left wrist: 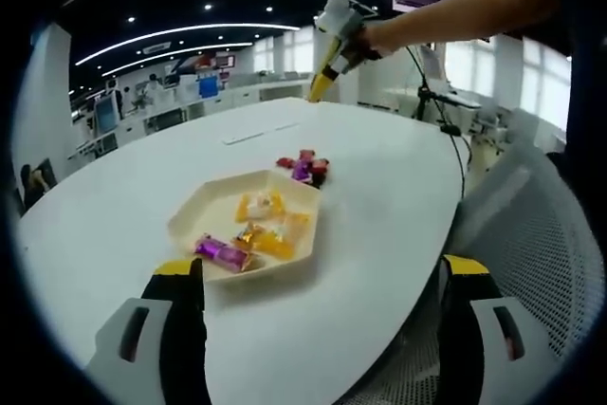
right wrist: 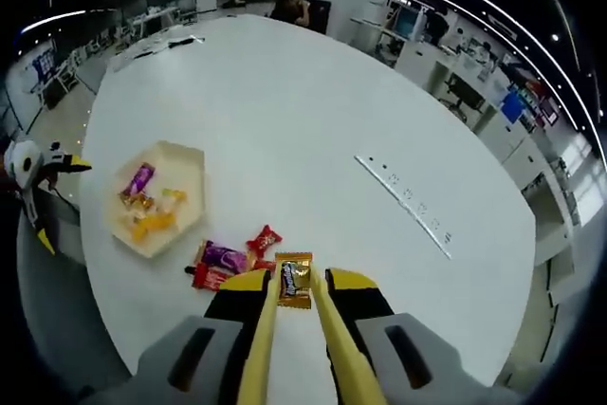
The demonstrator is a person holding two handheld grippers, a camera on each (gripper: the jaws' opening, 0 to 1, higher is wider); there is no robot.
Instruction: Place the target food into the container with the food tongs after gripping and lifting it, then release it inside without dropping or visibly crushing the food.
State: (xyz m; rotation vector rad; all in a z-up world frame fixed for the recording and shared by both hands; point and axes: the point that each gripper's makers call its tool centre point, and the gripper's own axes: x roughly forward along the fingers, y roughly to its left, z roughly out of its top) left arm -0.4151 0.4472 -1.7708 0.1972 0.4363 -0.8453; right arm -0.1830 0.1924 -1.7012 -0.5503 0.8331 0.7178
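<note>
A beige hexagonal tray [left wrist: 201, 204] [right wrist: 193, 160] sits on the round white table and holds several wrapped sweets [left wrist: 258, 231]. Beyond it lies a small pile of red and purple sweets [left wrist: 303, 167] [right wrist: 226, 259]. My left gripper [left wrist: 321, 268] stands wide open near the table's edge, just short of the tray, with nothing between its jaws. My right gripper [right wrist: 294, 284] carries yellow tongs shut on an orange snack packet [right wrist: 294, 282], beside the pile. In the left gripper view, a person's arm holds the right gripper [left wrist: 332, 45] high over the far side of the table.
A mesh chair back [left wrist: 536, 225] stands at the table's right edge. A long thin strip [right wrist: 403, 201] lies on the table. The left gripper [right wrist: 36, 175] shows at the table's left edge. Office desks and a seated person [right wrist: 289, 7] are beyond the table.
</note>
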